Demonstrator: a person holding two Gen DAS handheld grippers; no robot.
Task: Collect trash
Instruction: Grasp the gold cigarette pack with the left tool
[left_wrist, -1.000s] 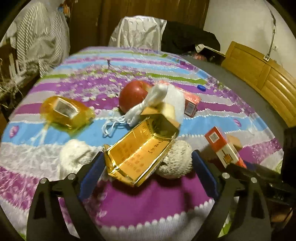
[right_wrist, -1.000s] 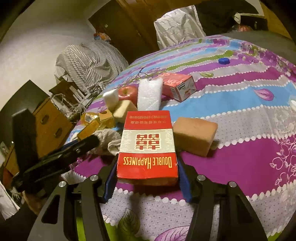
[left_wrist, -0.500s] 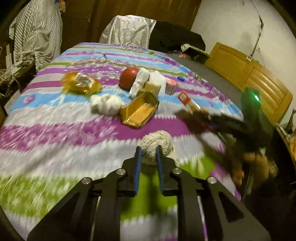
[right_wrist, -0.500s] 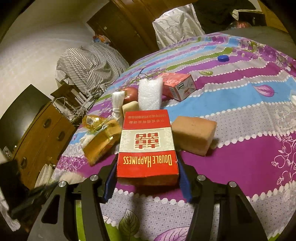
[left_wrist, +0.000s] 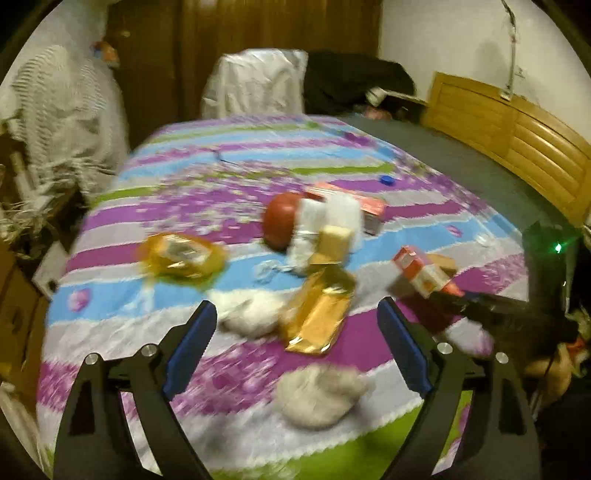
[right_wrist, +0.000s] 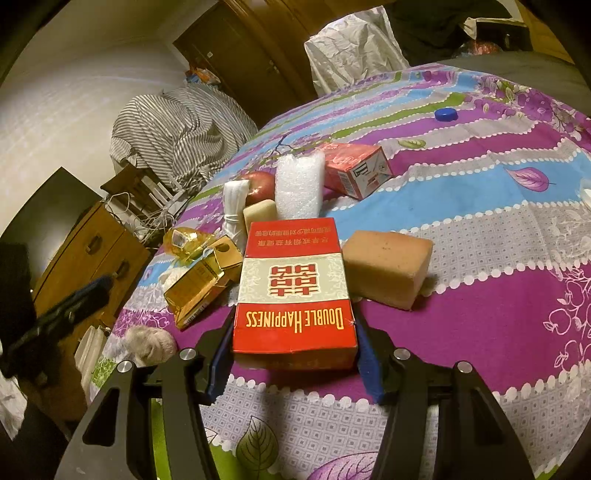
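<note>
Right gripper (right_wrist: 293, 354) clamped on red carton (right_wrist: 293, 288), "DOUBLE HAPPINESS".
Left gripper (left_wrist: 295, 347) jaws opening, nothing between; gold box (left_wrist: 317, 314) beyond.

The bedspread (right_wrist: 480, 302) runs in wavy purple, blue, grey and green bands with white dots and leaf prints. The carton (right_wrist: 293, 291) is red above and below a cream middle band, with yellow lettering. The sponge (right_wrist: 386, 271) is tan, the apple (right_wrist: 260, 186) red, the cap (right_wrist: 446, 115) blue. The foil box (left_wrist: 319, 312) is gold, the wrapper (left_wrist: 181, 256) amber. The fingers (left_wrist: 192, 347) are blue on black arms.
</note>
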